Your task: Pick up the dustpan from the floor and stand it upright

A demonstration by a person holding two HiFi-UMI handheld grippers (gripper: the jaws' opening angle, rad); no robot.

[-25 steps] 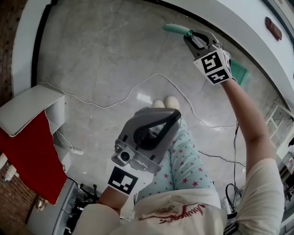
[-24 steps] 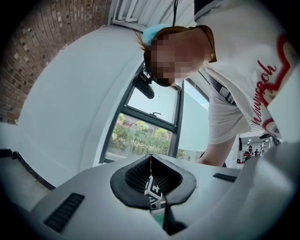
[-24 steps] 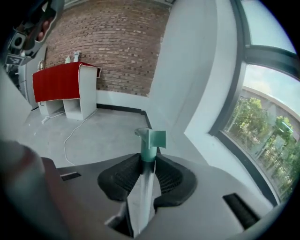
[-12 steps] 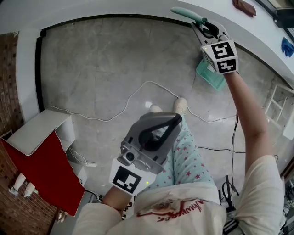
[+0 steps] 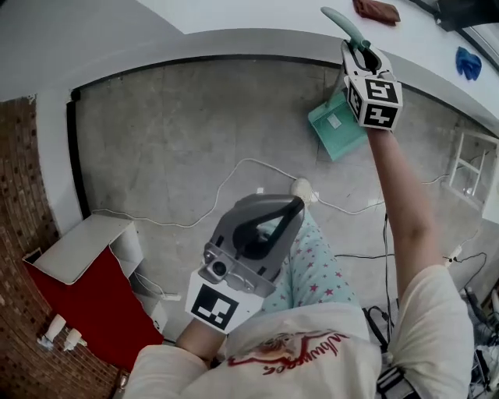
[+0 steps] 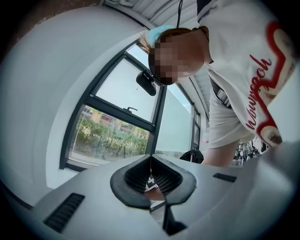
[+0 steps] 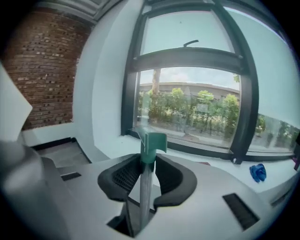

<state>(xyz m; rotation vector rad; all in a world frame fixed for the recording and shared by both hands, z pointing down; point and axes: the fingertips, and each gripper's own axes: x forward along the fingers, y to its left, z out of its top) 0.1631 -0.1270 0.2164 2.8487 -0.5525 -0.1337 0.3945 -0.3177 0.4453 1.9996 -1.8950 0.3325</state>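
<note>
The teal dustpan (image 5: 334,126) hangs off the grey floor by its long handle, pan end down, close to the white wall. My right gripper (image 5: 361,54) is shut on the handle just below its teal grip (image 5: 341,21). In the right gripper view the silver shaft and teal grip (image 7: 149,146) stand upright between the black pads (image 7: 123,177). My left gripper (image 5: 290,204) is held over the person's leg, shut with nothing in it. In the left gripper view its fingertips (image 6: 140,165) meet in front of a window.
A white cable (image 5: 226,175) snakes across the floor. A white box (image 5: 82,245) and a red cloth (image 5: 86,304) lie at the left by a brick wall (image 5: 31,195). A white rack (image 5: 472,167) stands at the right. A blue item (image 5: 468,61) rests on the sill.
My right gripper has carried the dustpan up and toward the wall, and the pan now hangs in full sight below it. The left gripper has stayed shut over the person's leg.
</note>
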